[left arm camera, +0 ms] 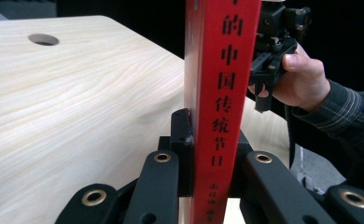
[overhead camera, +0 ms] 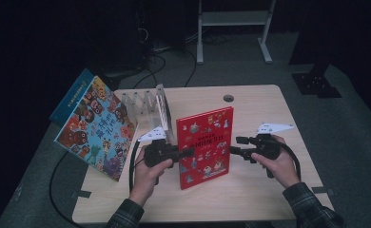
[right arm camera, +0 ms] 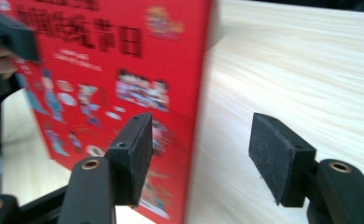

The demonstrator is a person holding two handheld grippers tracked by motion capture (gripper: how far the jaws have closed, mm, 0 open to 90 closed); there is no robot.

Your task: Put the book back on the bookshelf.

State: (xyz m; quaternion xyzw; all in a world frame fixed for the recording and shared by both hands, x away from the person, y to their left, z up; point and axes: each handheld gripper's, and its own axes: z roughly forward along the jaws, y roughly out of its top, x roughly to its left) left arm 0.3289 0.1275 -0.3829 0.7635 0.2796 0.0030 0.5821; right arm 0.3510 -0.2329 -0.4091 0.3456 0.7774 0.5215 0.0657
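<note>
A thin red hardcover picture book [overhead camera: 205, 146] stands upright mid-desk [overhead camera: 255, 190]. The left claw [overhead camera: 189, 152] clamps its spine edge; the right claw [overhead camera: 234, 145] gapes wide, free, just beside its far edge. A clear plastic book rack [overhead camera: 148, 105] stands behind.

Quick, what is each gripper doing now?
Left gripper: shut on the red book, at its spine.
Right gripper: open, jaws apart at the book's edge.

Book [overhead camera: 205, 146] upright mid-surface [overhead camera: 250, 190]; rack [overhead camera: 148, 105] behind it to the left; second book [overhead camera: 98, 126] leaning at left edge.
</note>
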